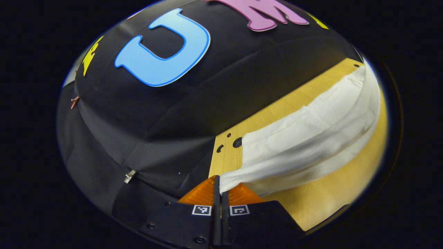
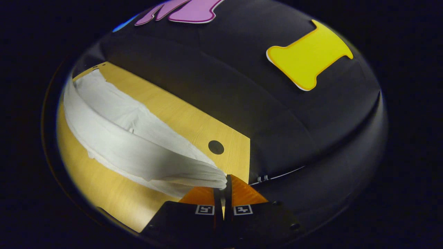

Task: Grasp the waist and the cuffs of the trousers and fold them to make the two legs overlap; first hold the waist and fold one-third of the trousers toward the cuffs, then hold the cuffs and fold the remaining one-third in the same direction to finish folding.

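Left tongs [image 1: 220, 188] were pinched tight on one end of the white trousers [image 1: 311, 138]; right tongs [image 2: 224, 186] gripped the other end. Between them the trousers stretched in a folded band, lying along the wooden table [image 1: 332, 204] near its holed corner.

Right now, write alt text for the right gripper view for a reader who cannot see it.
The right hand-held gripper is shut on one end of the white trousers, which stretch away in a long, bunched, sagging band. Below lies a light wooden table with a round hole near its corner, and black cloth hangs behind.
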{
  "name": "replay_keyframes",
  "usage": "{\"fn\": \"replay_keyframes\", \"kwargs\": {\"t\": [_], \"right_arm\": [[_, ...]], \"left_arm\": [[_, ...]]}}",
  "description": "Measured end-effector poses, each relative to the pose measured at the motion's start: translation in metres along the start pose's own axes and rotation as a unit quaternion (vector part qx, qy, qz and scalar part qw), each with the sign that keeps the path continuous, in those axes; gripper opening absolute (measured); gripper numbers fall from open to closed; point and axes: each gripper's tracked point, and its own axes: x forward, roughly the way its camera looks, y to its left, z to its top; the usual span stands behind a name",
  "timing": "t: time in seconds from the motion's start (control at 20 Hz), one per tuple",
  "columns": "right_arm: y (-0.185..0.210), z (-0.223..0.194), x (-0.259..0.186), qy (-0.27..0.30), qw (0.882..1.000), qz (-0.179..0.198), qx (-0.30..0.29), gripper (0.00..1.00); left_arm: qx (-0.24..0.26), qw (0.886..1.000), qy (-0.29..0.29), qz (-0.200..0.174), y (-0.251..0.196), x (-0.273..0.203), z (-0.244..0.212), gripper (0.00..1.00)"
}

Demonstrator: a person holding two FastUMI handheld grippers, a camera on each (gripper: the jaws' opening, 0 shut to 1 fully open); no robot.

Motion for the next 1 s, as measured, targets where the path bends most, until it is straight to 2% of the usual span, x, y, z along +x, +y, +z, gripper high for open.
{"fn": "replay_keyframes", "kwargs": {"t": [0.15, 0.4, 0.65, 0.7, 0.75, 0.8, 0.85, 0.9, 0.95, 1.0], "right_arm": [[-0.002, -0.010, 0.008, -0.005, 1.000, -0.003, 0.025, 0.05], [0.001, -0.011, 0.010, 0.008, 0.995, -0.002, 0.096, 0.05], [0.001, -0.013, 0.008, 0.017, 0.994, 0.006, 0.109, 0.09], [0.002, -0.016, 0.007, 0.029, 0.993, 0.009, 0.117, 0.11], [0.002, -0.024, 0.010, 0.040, 0.991, 0.014, 0.127, 0.21], [-0.001, -0.030, 0.010, 0.051, 0.989, 0.018, 0.141, 0.24], [-0.005, -0.035, 0.012, 0.061, 0.985, 0.025, 0.160, 0.29], [-0.009, -0.037, 0.014, 0.062, 0.981, 0.030, 0.182, 0.32], [-0.020, -0.038, 0.011, 0.061, 0.977, 0.027, 0.202, 0.45], [-0.029, -0.037, 0.009, 0.057, 0.972, 0.030, 0.225, 0.71]], "left_arm": [[-0.062, 0.998, 0.008, -0.009, 0.000, 0.035, 0.015, 0.05], [-0.123, 0.991, 0.035, -0.041, -0.016, 0.085, 0.020, 0.05], [-0.085, 0.994, 0.062, -0.043, -0.038, 0.115, 0.009, 0.05], [-0.090, 0.993, 0.067, -0.038, -0.041, 0.117, 0.008, 0.05], [-0.091, 0.993, 0.074, -0.029, -0.039, 0.119, 0.003, 0.06], [-0.091, 0.993, 0.077, -0.018, -0.037, 0.118, 0.002, 0.07], [-0.101, 0.992, 0.075, -0.015, -0.040, 0.118, 0.003, 0.11], [-0.115, 0.991, 0.069, -0.019, -0.044, 0.115, 0.006, 0.24], [-0.130, 0.989, 0.065, -0.028, -0.047, 0.111, 0.009, 0.43], [-0.140, 0.988, 0.061, -0.035, -0.048, 0.108, 0.011, 0.63]]}}
